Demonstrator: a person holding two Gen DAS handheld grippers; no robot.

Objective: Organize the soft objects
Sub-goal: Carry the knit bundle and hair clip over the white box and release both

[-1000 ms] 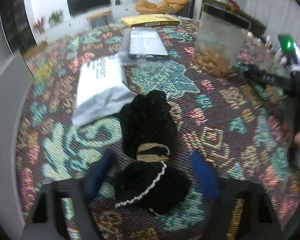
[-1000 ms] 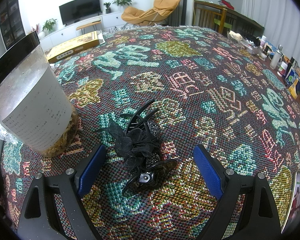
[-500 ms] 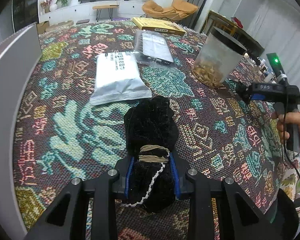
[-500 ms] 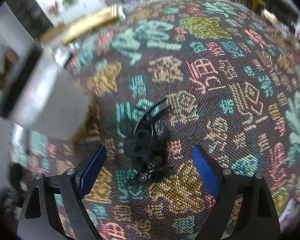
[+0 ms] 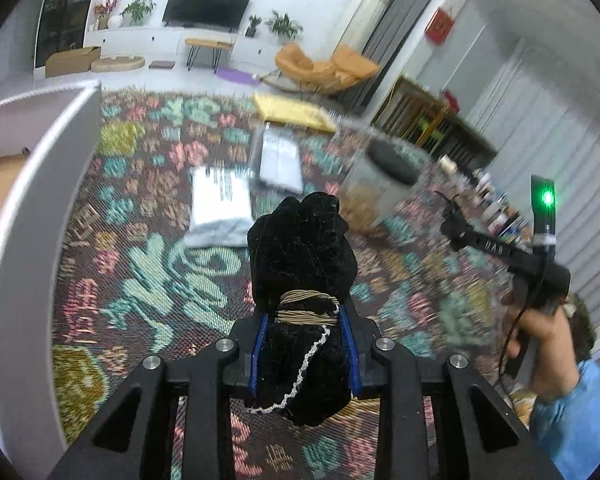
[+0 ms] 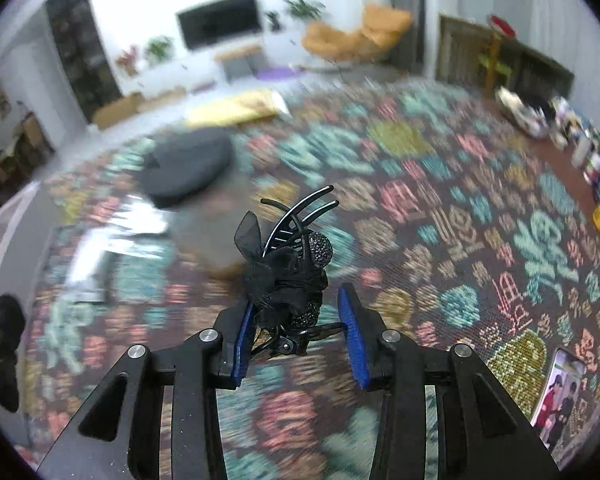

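1. The left gripper [image 5: 304,350] pinches a black velvet pouch [image 5: 302,280] between its blue pads, at the pouch's waist just below a band of tan cord wound around it. The pouch's gathered top stands up and away from the fingers, and its lower part, edged with a white beaded string, hangs back towards the camera.
2. The pouch is clear of the patterned tablecloth [image 5: 148,280], held above it.
3. The right gripper [image 6: 296,330] has just been closing, with a black hair claw clip [image 6: 290,268] between its jaws. The left blue pad presses against the clip's gauzy black bow; the clip's hinge end reaches across to the right pad, though contact there is hard to make out. The clip's curved teeth point up and away from the fingers.
4. In the left wrist view, the right gripper shows at the right edge with a green light on it, gripped by a hand [image 5: 540,332] in a blue sleeve.
5. On the cloth beyond the pouch lie a silver foil packet [image 5: 220,208], a clear flat package [image 5: 280,156], a yellow box [image 5: 292,112] and a clear jar with a black lid [image 5: 384,184], all motion-blurred.
6. A white rounded panel [image 5: 32,200] borders the table's left side.
7. Behind the table, the room holds a wall television [image 5: 206,4], potted plants and an orange lounge chair [image 5: 324,66].
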